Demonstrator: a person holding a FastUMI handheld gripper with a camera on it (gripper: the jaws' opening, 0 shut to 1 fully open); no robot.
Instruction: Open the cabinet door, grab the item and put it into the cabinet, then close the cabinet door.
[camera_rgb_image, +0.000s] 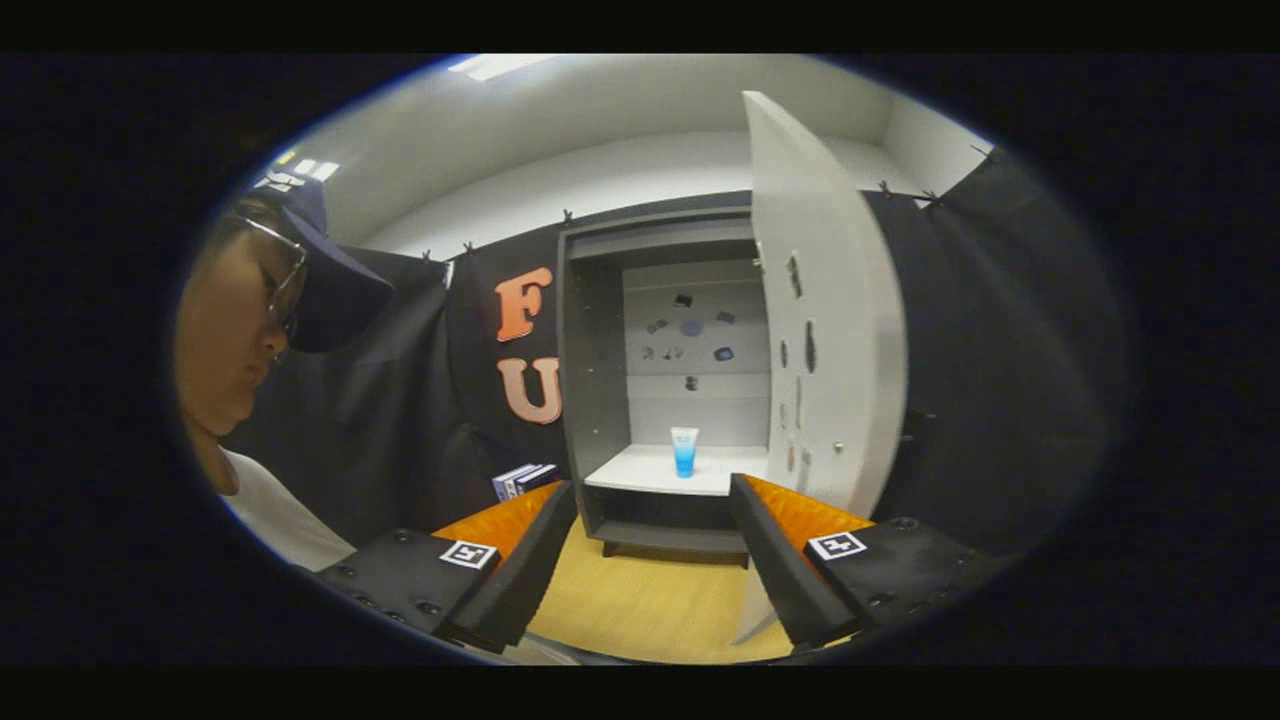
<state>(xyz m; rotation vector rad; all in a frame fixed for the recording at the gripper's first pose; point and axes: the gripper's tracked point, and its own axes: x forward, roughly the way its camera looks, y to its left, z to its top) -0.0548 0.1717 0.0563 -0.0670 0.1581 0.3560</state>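
Observation:
A dark grey cabinet (590, 380) stands on the wooden table beyond my fingers. Its white door (825, 330) is swung wide open to the right, edge toward me. A small blue and white tube (684, 451) stands upright on the cabinet's white shelf (640, 475), straight ahead between my fingers and well beyond them. My gripper (652, 500) is open, with nothing between its fingers. It hangs back from the cabinet above the table.
A person in a dark cap and white top leans in close at the left (250, 330). A small blue and white box (522, 480) lies left of the cabinet foot. The wooden tabletop (650, 600) stretches between me and the cabinet.

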